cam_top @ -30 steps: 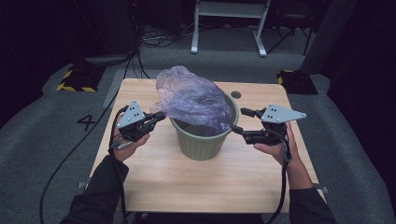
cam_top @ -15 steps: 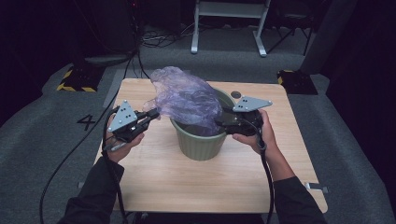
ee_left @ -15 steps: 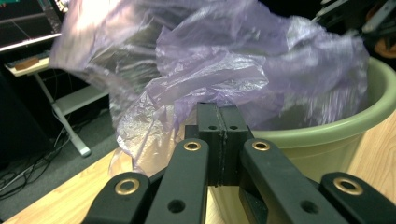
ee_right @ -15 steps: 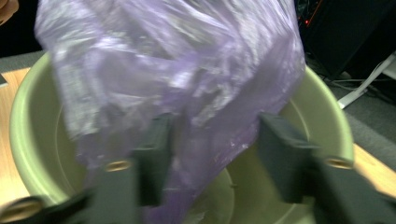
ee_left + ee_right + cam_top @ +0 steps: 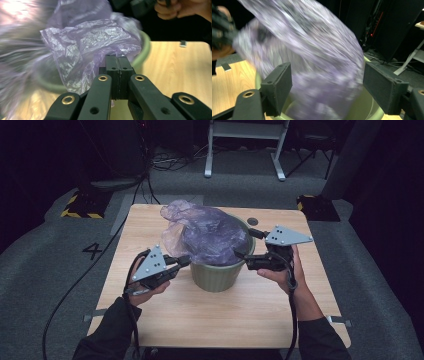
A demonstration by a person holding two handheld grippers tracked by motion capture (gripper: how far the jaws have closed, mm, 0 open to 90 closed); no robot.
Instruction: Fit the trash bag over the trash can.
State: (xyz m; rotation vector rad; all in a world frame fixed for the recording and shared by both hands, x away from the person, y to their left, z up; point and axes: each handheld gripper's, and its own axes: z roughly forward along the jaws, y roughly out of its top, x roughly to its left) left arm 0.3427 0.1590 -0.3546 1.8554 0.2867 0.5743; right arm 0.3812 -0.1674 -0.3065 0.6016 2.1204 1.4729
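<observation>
Hidden: the bin's [image 5: 218,272] inside was covered by the bag [image 5: 210,236]; the bag was smeared by blur in the right gripper view.
Bin: green, on the table [image 5: 210,320], between both grippers.
Bag: purple plastic, bunched in the bin's mouth and billowing above the rim, spilling toward the far left.
Left gripper [image 5: 184,261]: clamped tight on a fold of the bag at the bin's near-left rim.
Right gripper [image 5: 245,245]: jaws apart and just been widening, the bag between them; whether the pads [image 5: 280,86] touched it could not be told.

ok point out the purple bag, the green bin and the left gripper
purple bag [image 5: 212,237], high view, crumpled middle of the plastic
green bin [image 5: 217,277], high view, front of the outer wall
left gripper [image 5: 116,66], left gripper view, seam between its closed fingertips
</observation>
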